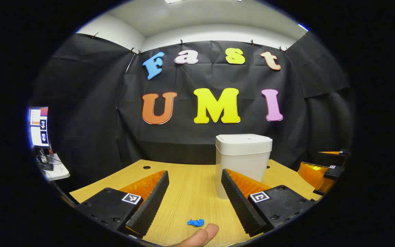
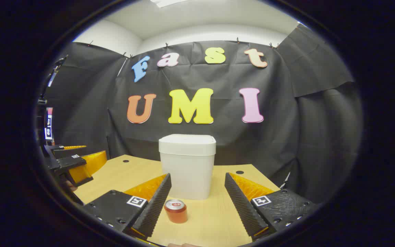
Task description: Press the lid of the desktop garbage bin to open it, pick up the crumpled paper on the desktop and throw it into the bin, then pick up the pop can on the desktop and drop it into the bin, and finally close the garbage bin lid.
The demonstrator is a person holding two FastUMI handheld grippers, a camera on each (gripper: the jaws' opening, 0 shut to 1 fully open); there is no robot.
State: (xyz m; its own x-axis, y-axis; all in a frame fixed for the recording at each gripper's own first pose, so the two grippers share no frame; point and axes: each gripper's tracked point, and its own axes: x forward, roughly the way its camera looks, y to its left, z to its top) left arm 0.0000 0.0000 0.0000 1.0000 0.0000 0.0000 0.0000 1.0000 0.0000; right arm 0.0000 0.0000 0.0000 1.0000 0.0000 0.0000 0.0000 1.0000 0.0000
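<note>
**Both grippers open, bin lid down, paper and can on the desk**

In your left gripper view, a monitor (image 1: 39, 126) glows at the far left edge above a small white side table (image 1: 56, 171). Your left gripper (image 1: 194, 179) sits at the bottom of the frame with its jaws spread wide and nothing between them but bare wooden desktop (image 1: 190, 192). Low in the centre, between the two fingers and near the bottom edge, lies the blue crumpled paper (image 1: 195, 223), with a fingertip (image 1: 202, 236) just below it. Right of centre stands the white garbage bin (image 1: 242, 161), its lid closed; your gripper's right finger overlaps its lower part in the picture. At the right edge you can see your other gripper (image 1: 324, 169), held above the desk.

In your right gripper view, the left gripper (image 2: 72, 161) appears at the left edge. The right gripper (image 2: 197, 181) is open at the bottom of the frame, gripping nothing. The red pop can (image 2: 176, 211) stands upright on the desktop (image 2: 214, 219) just beside the gripper's left finger, low and slightly left of centre. Behind it, in the middle of the frame, the garbage bin (image 2: 187, 164) stands with its lid shut.
</note>
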